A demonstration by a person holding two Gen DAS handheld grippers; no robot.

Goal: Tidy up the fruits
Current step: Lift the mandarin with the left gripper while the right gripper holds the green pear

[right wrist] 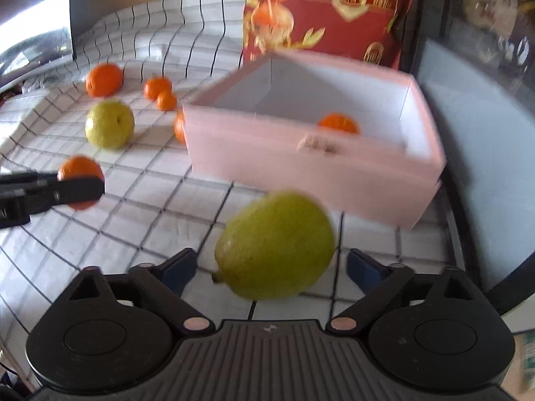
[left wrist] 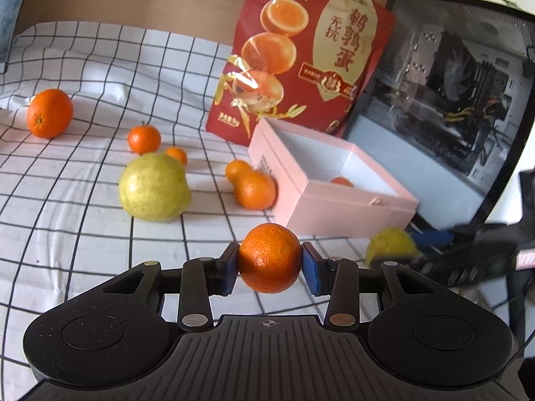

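Observation:
My left gripper (left wrist: 270,262) is shut on a mandarin (left wrist: 269,257), held above the checked cloth in front of the open pink box (left wrist: 351,215). One mandarin (left wrist: 341,181) lies inside the box. My right gripper (right wrist: 270,267) is open, its blue pads either side of a yellow-green pear (right wrist: 276,245) on the cloth, not touching it. In the right wrist view the pink box (right wrist: 301,170) is just beyond the pear, and the left gripper with its mandarin (right wrist: 80,180) is at the left. A second pear (left wrist: 154,187) and several mandarins lie on the cloth.
A red snack bag (left wrist: 301,56) stands behind the box. A glass-sided computer case (left wrist: 451,110) stands to the right. A larger orange (left wrist: 50,113) lies at the far left of the checked cloth (left wrist: 83,250). Two mandarins (left wrist: 254,188) rest against the box's left wall.

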